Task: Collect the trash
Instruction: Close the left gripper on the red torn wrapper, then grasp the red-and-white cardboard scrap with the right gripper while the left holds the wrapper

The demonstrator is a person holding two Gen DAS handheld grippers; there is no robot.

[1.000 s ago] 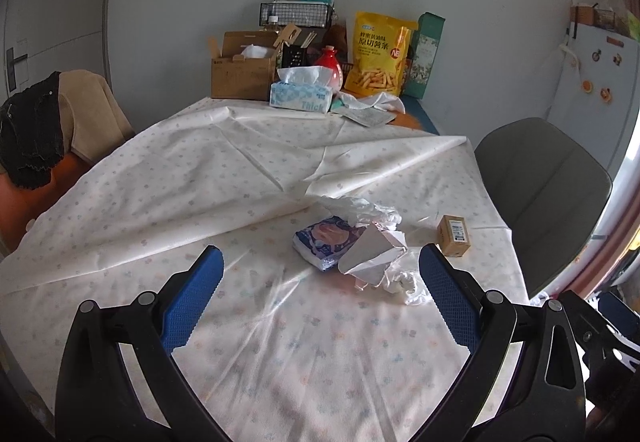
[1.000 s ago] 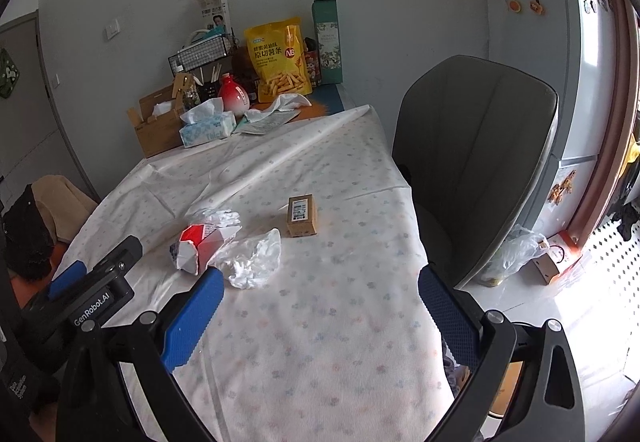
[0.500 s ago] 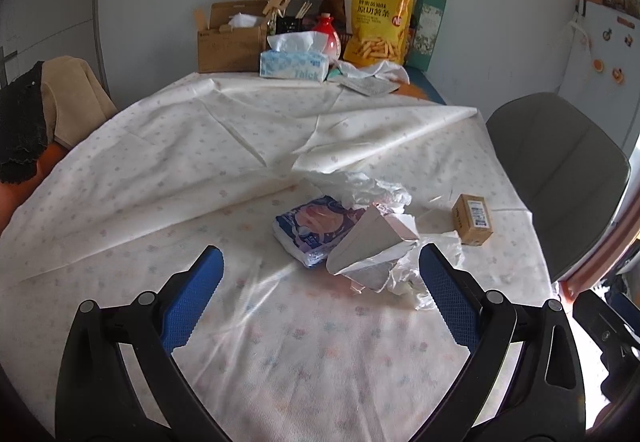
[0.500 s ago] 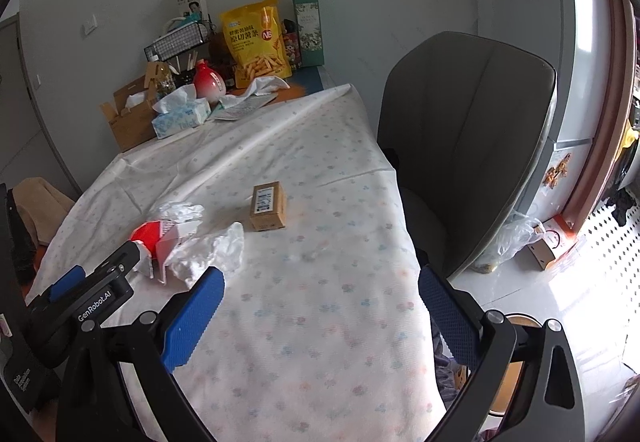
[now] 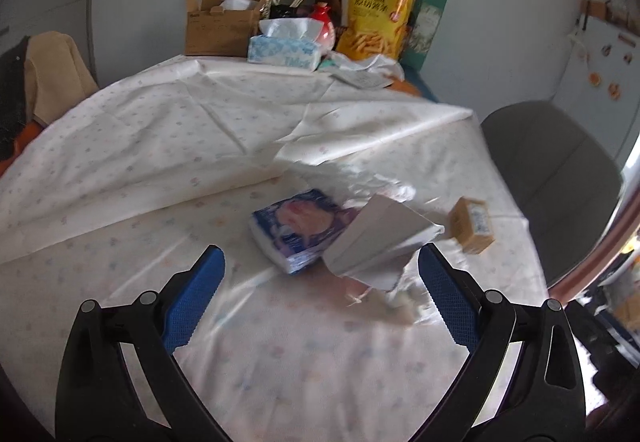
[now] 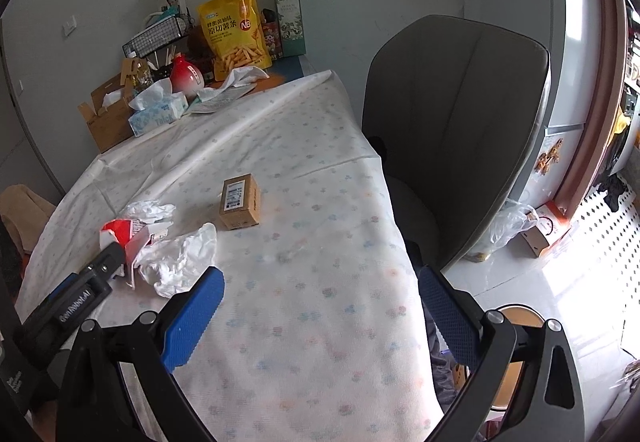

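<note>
The left tongs (image 5: 320, 270), spread wide and empty, have closed in on the trash pile (image 5: 360, 238) just ahead (right tongs (image 6: 320, 298) also apart), so a grab looks imminent.

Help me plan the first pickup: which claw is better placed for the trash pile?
Left claw: it is open and aimed at the trash pile just ahead. The right claw points past it towards the chair.
</note>
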